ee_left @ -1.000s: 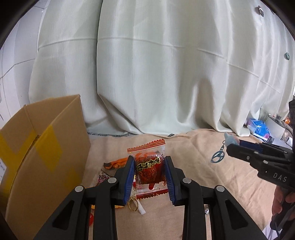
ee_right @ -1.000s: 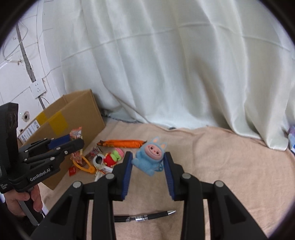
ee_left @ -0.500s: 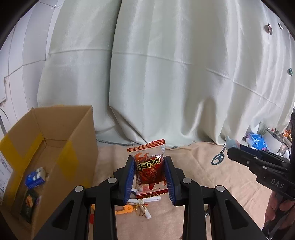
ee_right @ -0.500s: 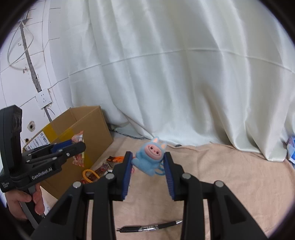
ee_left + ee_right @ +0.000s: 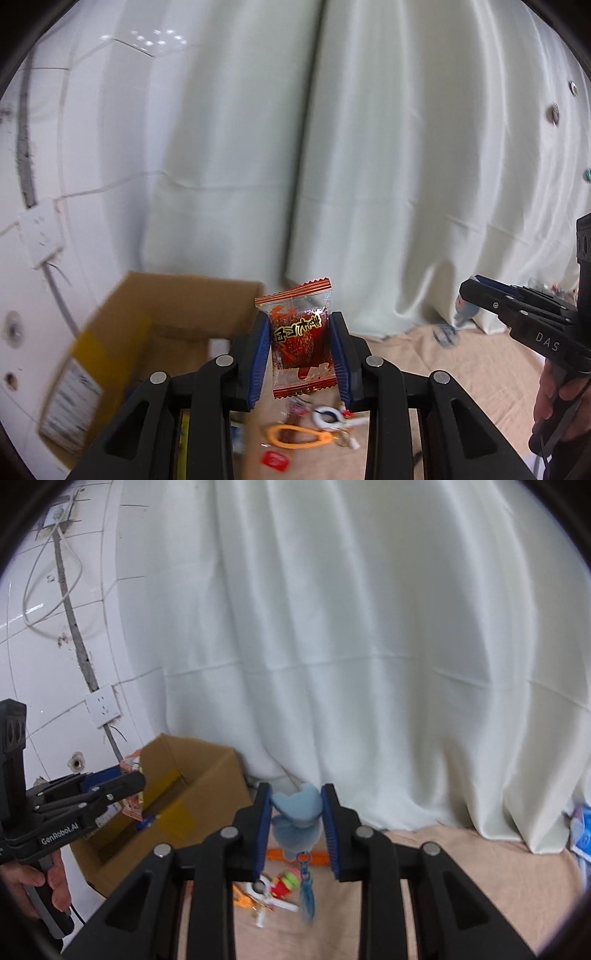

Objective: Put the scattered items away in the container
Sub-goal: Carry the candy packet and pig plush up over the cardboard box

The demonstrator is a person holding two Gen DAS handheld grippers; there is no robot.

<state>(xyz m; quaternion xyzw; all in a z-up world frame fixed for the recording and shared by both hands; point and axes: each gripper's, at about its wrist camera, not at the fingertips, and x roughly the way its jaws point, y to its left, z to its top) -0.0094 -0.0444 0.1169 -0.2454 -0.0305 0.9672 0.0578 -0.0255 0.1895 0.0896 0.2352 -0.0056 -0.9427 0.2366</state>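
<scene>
My left gripper is shut on a red snack packet, held in the air beside the open cardboard box, which sits to its lower left. My right gripper holds a blue plush keychain toy between its pads, jaws closing tighter on it; the toy's blue clasp dangles below. From the right wrist view the cardboard box lies left of the toy, with the left gripper and its packet above the box opening.
Small items lie on the beige cloth below: an orange loop, a white ring, a red sachet, an orange carrot toy, a red-green toy. A white curtain and a tiled wall with a socket stand behind.
Both grippers have risen with their loads and swung left toward the box. The plush toy has turned between the right pads, so its face no longer shows.
</scene>
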